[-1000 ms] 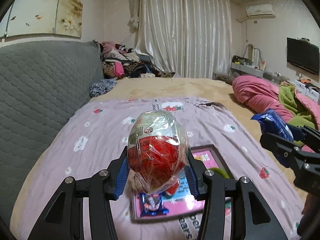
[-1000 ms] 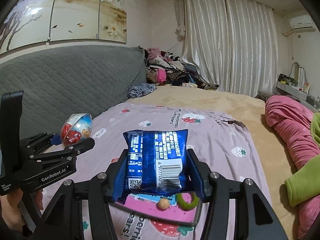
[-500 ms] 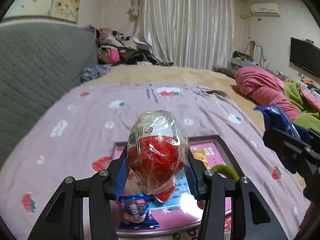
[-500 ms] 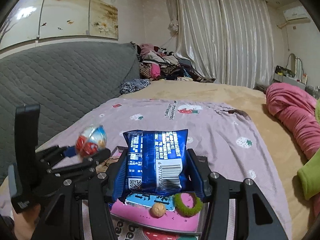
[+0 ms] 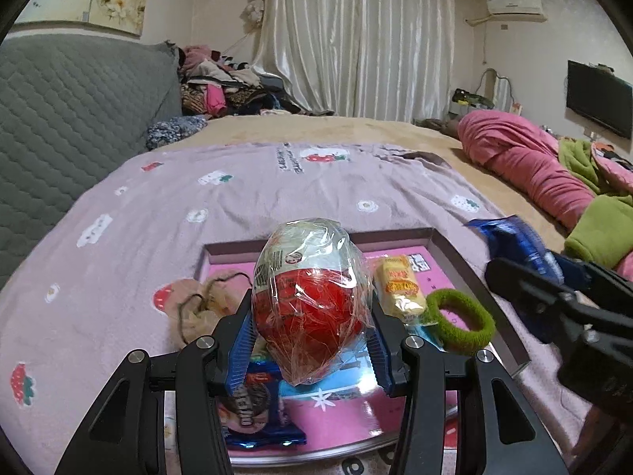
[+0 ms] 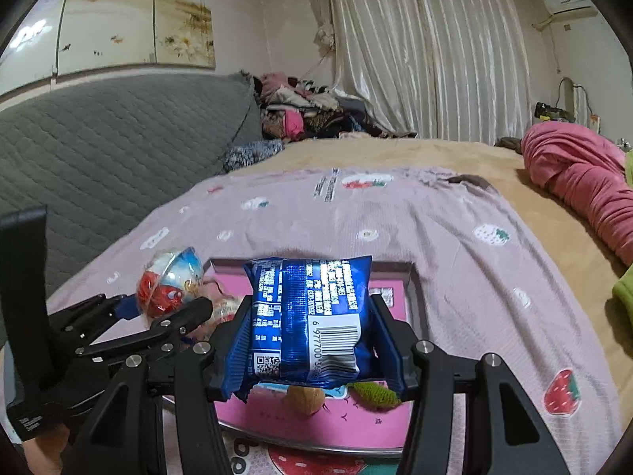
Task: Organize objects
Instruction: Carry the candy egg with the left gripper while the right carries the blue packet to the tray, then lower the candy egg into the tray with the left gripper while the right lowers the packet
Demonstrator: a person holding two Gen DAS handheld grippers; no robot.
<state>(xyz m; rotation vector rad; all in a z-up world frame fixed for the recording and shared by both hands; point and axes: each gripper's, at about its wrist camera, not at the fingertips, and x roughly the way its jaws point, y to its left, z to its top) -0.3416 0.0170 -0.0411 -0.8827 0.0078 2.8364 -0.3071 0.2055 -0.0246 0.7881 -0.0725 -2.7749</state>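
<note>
Left claw (image 5: 312, 340) is clamped, jaws partly apart, on an egg-shaped toy (image 5: 312, 297), red and white, wrapped in crinkled clear film. Right claw (image 6: 312, 352) grips a glossy blue foil snack packet (image 6: 312, 316), pillow-shaped, barcode facing the camera. Both are held above a shallow rectangular pink tray (image 5: 447, 245) with a dark rim, lying on the bed's mauve strawberry-print cover (image 5: 237, 190). In the tray: a fuzzy green hair tie (image 5: 461, 316), a yellow wrapped sweet (image 5: 399, 285), a round walnut (image 6: 306, 398).
</note>
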